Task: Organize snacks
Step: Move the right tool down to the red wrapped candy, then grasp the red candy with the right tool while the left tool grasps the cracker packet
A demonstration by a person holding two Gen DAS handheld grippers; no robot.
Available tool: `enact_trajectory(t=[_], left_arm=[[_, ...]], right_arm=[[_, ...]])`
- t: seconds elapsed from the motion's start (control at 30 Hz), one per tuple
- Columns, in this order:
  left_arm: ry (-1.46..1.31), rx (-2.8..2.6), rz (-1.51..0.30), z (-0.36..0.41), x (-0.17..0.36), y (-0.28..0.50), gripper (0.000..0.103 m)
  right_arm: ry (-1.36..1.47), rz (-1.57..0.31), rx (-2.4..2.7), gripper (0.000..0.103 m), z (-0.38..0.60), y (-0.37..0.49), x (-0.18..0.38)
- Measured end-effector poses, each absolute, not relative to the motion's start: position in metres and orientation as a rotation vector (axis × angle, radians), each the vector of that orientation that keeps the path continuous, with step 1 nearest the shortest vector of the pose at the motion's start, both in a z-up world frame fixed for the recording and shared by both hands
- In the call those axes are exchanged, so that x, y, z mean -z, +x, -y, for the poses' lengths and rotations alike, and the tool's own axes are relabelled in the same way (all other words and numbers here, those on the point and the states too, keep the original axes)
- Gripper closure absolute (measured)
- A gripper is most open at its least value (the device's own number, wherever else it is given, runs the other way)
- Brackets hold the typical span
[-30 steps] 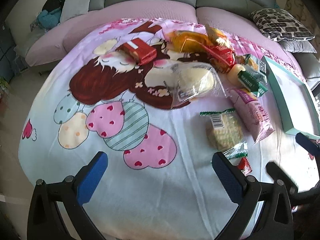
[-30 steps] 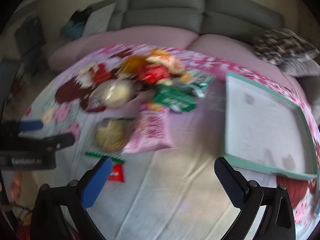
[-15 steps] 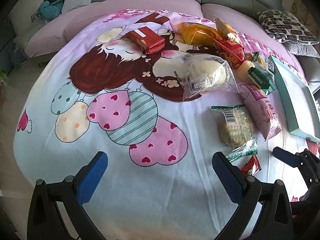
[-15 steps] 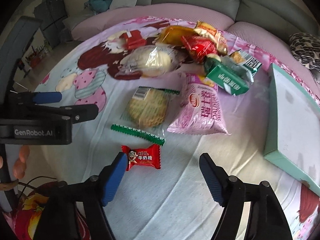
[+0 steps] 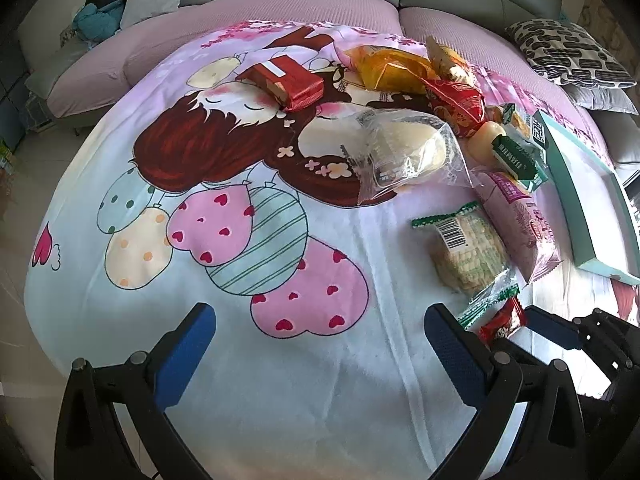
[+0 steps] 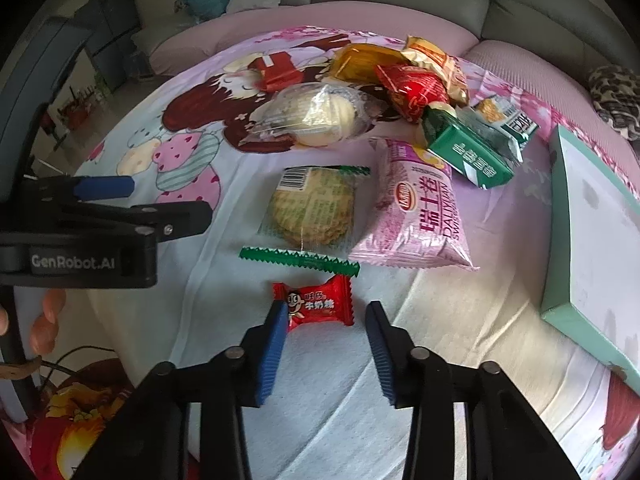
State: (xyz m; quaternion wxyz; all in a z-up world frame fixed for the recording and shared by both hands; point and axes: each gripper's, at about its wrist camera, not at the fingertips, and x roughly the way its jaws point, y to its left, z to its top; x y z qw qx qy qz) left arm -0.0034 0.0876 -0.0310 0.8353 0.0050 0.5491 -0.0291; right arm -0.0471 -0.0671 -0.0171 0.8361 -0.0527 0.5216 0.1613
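Lying flat on the cartoon-printed fleece blanket (image 6: pixel 328 392), the small red foil-wrapped candy (image 6: pixel 314 305) has its long axis running left to right across your right wrist view, crimped ends out to each side and printed face up. It shows a cartoon face and white Chinese characters too small to read surely.

Your right gripper (image 6: pixel 326 314) is closing around that candy: the left blue pad touches its left crimped end, while the right pad stands just apart from the other end. The candy sits between the jaws at their tips, not yet pinched.

Just beyond the candy lies the clear green-edged packet of round crackers (image 6: pixel 310 214), barcode toward the far left corner. Beside that packet, right of the candy, is the pink pillow bag (image 6: pixel 418 216), printed "DALIYUAN". Farther from the candy are a green carton (image 6: pixel 468 156), a red crinkled foil pack (image 6: pixel 416 90) and a clear bag with a pale bun (image 6: pixel 308 116).

The mint-green shallow box (image 6: pixel 588 232) lies well right of the candy.

Your left gripper (image 5: pixel 320 340) hangs wide open over bare blanket, left of the candy, holding nothing. Its body reads "GenRobot.AI".
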Motion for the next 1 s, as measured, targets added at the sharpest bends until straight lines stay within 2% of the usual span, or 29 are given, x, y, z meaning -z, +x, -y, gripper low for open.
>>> enact_trajectory(t=[0.23,0.43,0.53,0.73,0.87,1.0], left_arm=[[0.011,0.081,-1.153,-0.082,0.03,-0.002,0.0],[-0.025,0.095,-1.146,-0.084,0.027,-0.001,0.0],[-0.045,0.092,-1.148,-0.082,0.028,0.002,0.0],[-0.102,0.122,-1.161,-0.073,0.027,0.012,0.0],[-0.115,0.162,-1.165,-0.058,0.027,0.02,0.0],[-0.132,0.193,-1.184,-0.045,0.031,0.029,0.0]], right_arm=[[-0.039,-1.112,-0.33,0.064,0.08,-0.044,0.017],[-0.111,-1.098,-0.338,0.063,0.072,-0.042,0.018],[-0.157,-1.088,-0.34,0.056,0.066,-0.04,0.02],[-0.196,-1.079,-0.349,0.055,0.06,-0.038,0.021],[-0.175,-1.074,-0.334,0.057,0.065,-0.037,0.02],[-0.142,-1.079,-0.315,0.065,0.073,-0.035,0.02]])
